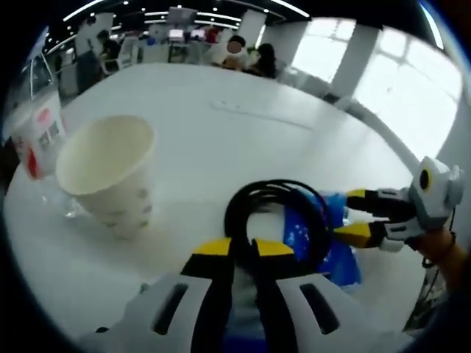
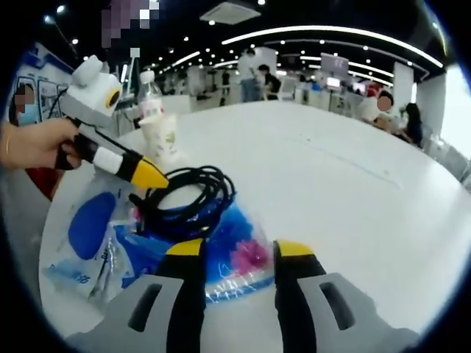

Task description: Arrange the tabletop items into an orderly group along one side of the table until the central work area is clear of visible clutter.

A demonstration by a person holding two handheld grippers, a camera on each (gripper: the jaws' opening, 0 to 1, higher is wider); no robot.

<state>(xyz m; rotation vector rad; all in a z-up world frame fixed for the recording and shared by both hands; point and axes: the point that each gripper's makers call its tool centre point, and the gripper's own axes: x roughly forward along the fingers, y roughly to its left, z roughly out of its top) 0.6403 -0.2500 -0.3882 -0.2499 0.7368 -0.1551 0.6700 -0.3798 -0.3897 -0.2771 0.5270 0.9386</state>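
While left gripper [image 1: 243, 248] pinches black cable coil [image 1: 276, 209], right gripper [image 2: 239, 250] gapes empty nearby.

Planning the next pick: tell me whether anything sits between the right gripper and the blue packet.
Yes. The coiled black cable lies on top of the blue packet, just beyond the right gripper, and the left gripper has its fingers at that coil.

Seated people [image 1: 250, 55] beyond the white table [image 1: 243, 132]
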